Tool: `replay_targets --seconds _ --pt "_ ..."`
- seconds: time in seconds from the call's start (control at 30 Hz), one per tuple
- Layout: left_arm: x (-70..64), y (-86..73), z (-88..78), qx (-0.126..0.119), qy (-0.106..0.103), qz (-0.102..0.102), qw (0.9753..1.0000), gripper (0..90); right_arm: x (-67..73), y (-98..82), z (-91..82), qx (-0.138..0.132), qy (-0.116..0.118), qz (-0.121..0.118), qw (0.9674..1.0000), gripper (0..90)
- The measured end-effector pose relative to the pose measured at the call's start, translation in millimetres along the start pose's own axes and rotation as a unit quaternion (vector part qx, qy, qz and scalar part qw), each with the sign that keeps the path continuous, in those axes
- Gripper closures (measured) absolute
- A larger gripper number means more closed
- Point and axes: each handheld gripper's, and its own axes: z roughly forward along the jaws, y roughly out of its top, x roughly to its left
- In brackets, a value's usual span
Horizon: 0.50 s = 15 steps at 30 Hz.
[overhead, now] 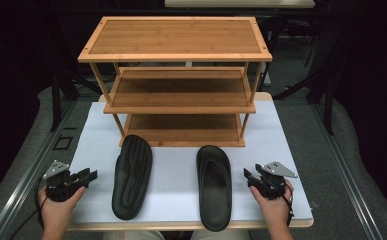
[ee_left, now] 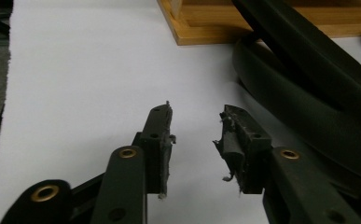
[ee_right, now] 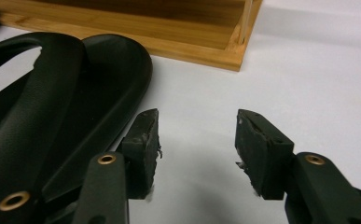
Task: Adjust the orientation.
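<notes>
Plainly, both grippers stood with jaws apart and nothing between them. Just beside the left gripper [overhead: 87, 176] lay the left slipper [overhead: 132, 176], sole up; just beside the right gripper [overhead: 251, 177] lay the right slipper [overhead: 214, 186], strap up. Both slippers rested on the white table [overhead: 176, 165], before the wooden rack [overhead: 176, 75].

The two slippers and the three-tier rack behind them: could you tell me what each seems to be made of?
The left slipper, sole up, and the right slipper, strap up, look like moulded rubber or foam, matte black: one seamless piece with a soft sheen. The rack looks like bamboo or light wood, smooth and probably varnished: fine straight grain and warm honey colour. Which exactly, the pictures leave open.
</notes>
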Motion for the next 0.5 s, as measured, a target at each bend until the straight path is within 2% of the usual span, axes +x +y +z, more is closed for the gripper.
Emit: replay_targets --seconds 0.03,0.13,0.27,0.33,0.37,0.4,0.5 --pt "-0.5 0.1 0.1 0.000 -0.004 -0.001 1.0000 64.3 -0.6 -0.2 -0.4 0.006 -0.002 0.000 1.0000 50.8" --pt "-2.2 0.4 0.1 0.001 -0.011 0.001 0.9999 67.7 -1.5 -1.2 0.4 0.001 0.000 0.005 1.0000 52.4" --pt "-8.6 1.8 2.4 0.014 -0.025 0.014 0.9995 77.7 -1.7 -1.2 -2.3 0.006 0.001 0.010 0.9999 53.9" --pt "-12.3 2.0 5.8 0.028 -0.028 0.030 0.9988 81.9 -0.4 -1.7 -2.2 0.005 0.003 0.009 0.9999 54.1" --pt "-15.7 1.9 9.6 0.039 -0.036 0.038 0.9978 83.5 -0.1 -1.7 -2.0 0.005 0.004 0.009 0.9999 54.2" --pt "-15.7 1.9 9.6 0.039 -0.036 0.038 0.9978 84.9 -0.1 -1.7 -2.0 0.005 0.004 0.009 0.9999 54.2" --pt "-22.4 1.6 16.2 0.058 -0.046 0.057 0.9956 87.4 1.0 -1.9 -1.5 0.005 0.006 0.008 0.9999 54.1"
